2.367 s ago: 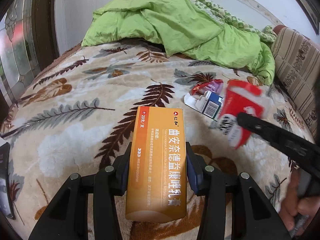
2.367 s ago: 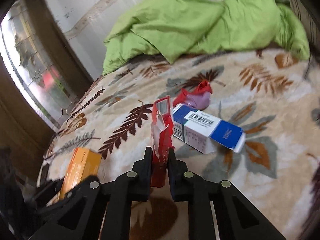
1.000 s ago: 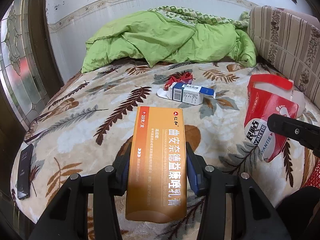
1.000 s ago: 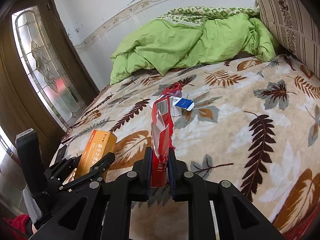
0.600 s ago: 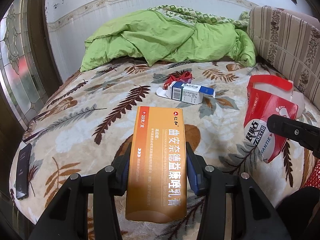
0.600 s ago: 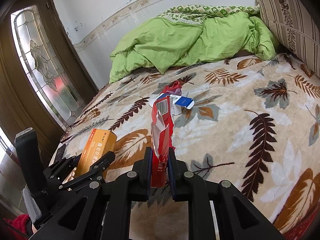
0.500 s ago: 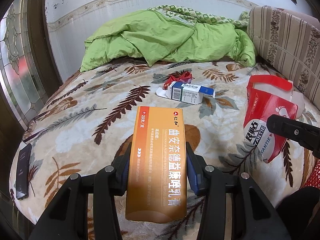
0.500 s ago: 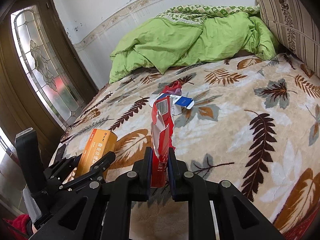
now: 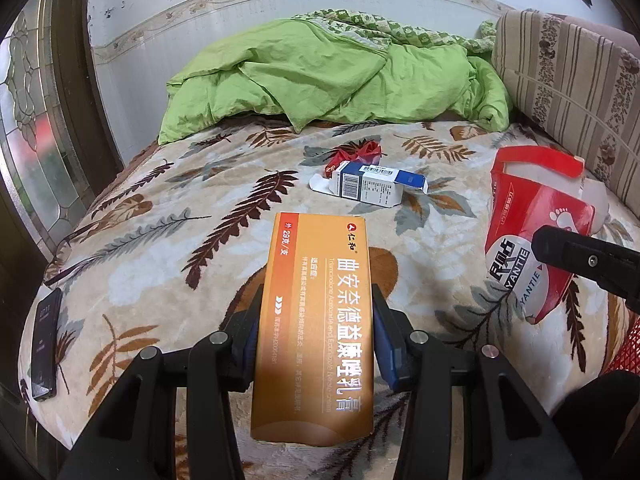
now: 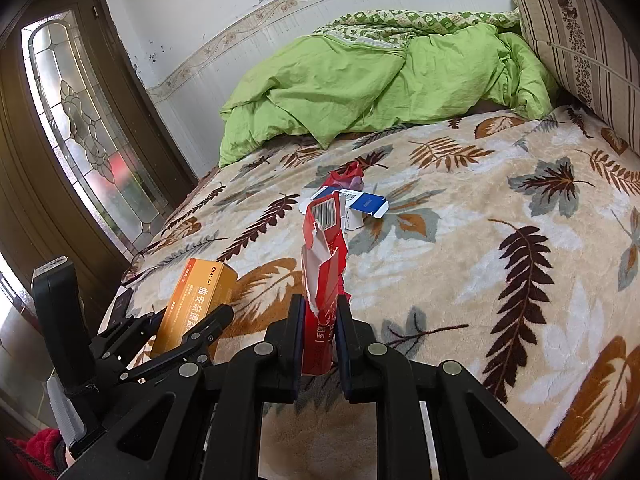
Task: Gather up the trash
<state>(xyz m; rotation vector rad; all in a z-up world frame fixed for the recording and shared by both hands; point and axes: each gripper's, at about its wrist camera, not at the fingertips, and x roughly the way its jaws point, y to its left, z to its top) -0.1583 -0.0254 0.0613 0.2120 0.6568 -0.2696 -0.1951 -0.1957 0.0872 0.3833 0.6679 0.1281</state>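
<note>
Beyond both claws, on the leaf-patterned blanket (image 9: 168, 264) of the bed: a white-and-blue carton (image 9: 374, 186) lying on its side, open flap toward the left, with a crumpled red wrapper (image 9: 356, 155) just behind and touching it. Further back, a rumpled green quilt (image 9: 332, 80) against the wall; at right, a striped cushion (image 9: 568, 92). Nothing between the claws and the carton but bare blanket.

Only in the left wrist view: a dark phone (image 9: 45, 344) lying flat near the bed's left edge, and the broad printed face of the torn red box (image 9: 532, 236), with one black finger of the right claw across it. Only in the right wrist view: a glazed wooden door (image 10: 84, 128) at left, and the left claw seen from the side with a grey strap and a bit of red sleeve below.

Left claw (image 9: 316, 344) angled downward, clamped on an orange box (image 9: 316, 320) standing lengthwise between its pads, above the blanket. Right claw (image 10: 319, 340) likewise tilted down, closed tight on the flattened lower end of the torn red box, upper end ragged and upright.
</note>
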